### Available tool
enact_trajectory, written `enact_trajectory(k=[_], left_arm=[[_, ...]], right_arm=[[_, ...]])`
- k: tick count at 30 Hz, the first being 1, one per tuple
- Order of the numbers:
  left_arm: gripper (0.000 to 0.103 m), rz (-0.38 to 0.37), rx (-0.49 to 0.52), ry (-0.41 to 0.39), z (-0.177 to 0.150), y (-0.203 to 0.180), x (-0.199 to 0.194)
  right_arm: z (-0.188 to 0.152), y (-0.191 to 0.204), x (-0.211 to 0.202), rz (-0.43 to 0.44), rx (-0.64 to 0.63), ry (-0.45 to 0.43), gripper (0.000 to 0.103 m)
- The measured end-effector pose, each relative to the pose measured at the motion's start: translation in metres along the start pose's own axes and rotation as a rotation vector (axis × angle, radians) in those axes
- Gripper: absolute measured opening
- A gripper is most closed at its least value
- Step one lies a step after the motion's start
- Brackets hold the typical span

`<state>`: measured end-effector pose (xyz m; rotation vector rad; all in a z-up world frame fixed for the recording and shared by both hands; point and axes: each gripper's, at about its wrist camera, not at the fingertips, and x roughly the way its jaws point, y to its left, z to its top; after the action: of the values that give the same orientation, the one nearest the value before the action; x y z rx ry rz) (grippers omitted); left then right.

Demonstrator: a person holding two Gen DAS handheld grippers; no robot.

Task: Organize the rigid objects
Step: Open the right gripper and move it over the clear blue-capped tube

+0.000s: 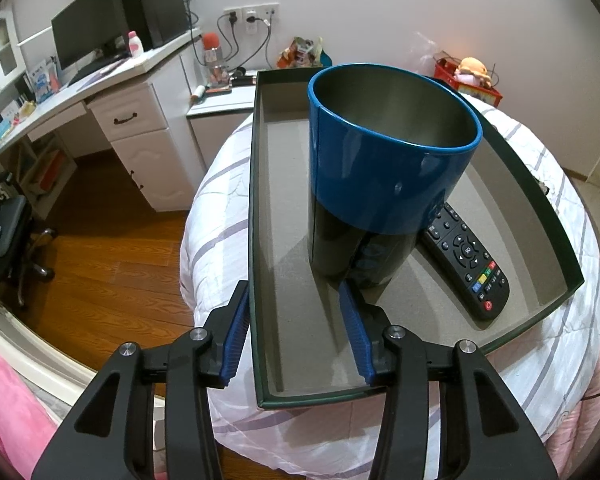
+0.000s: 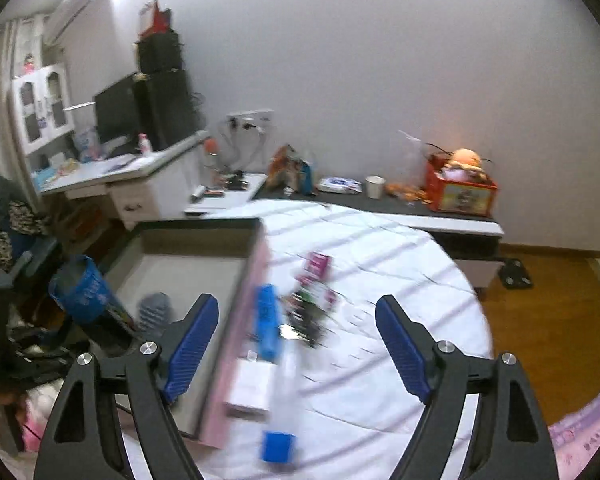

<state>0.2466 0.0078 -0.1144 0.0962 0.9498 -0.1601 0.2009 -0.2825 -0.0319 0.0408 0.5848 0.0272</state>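
Observation:
A tall blue and black cup stands upright in a dark green shallow box on the bed, with a black remote lying flat to its right. My left gripper is open astride the box's left wall: one finger is outside and the other inside, its tip at the cup's base. My right gripper hangs wide open over the bed and holds nothing. Below it, blurred, lie a blue oblong item, a small white box and a dark and pink pack. The box and cup lie to its left.
The bed has a white striped quilt. A white desk with a monitor and an office chair stand to the left on the wood floor. Against the far wall, a low bench carries a red box with a plush toy and a paper cup.

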Motion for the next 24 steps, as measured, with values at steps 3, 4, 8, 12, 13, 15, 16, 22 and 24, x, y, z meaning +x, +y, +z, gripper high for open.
enact_trajectory(k=[3, 4, 8, 12, 13, 15, 16, 22, 24], left_arm=[[0.046, 0.000, -0.001, 0.001, 0.000, 0.000, 0.000], [0.046, 0.001, 0.000, 0.000, 0.000, 0.000, 0.000], [0.046, 0.002, 0.001, 0.001, 0.000, -0.001, 0.000], [0.046, 0.002, 0.001, 0.001, -0.001, 0.000, -0.001], [0.046, 0.002, 0.001, 0.001, 0.000, 0.000, 0.000], [0.046, 0.001, 0.001, 0.002, 0.000, 0.000, 0.000], [0.046, 0.002, 0.001, 0.001, 0.000, 0.000, 0.000], [0.046, 0.001, 0.001, 0.001, 0.000, -0.001, 0.000], [0.046, 0.001, 0.001, 0.001, -0.001, 0.000, -0.001]], right_arm=[[-0.013, -0.010, 0.003, -0.026, 0.004, 0.022, 0.083], [-0.016, -0.013, 0.006, -0.027, 0.007, 0.034, 0.083], [-0.037, -0.019, 0.010, -0.009, 0.009, 0.072, 0.083], [-0.054, -0.017, 0.016, 0.003, -0.008, 0.117, 0.083], [-0.058, -0.016, 0.017, 0.006, -0.011, 0.127, 0.083], [-0.066, -0.015, 0.018, 0.014, -0.014, 0.144, 0.083], [-0.067, -0.015, 0.019, 0.016, -0.015, 0.150, 0.083], [-0.076, -0.009, 0.026, 0.024, -0.030, 0.183, 0.082], [-0.079, -0.007, 0.030, 0.026, -0.034, 0.198, 0.083]])
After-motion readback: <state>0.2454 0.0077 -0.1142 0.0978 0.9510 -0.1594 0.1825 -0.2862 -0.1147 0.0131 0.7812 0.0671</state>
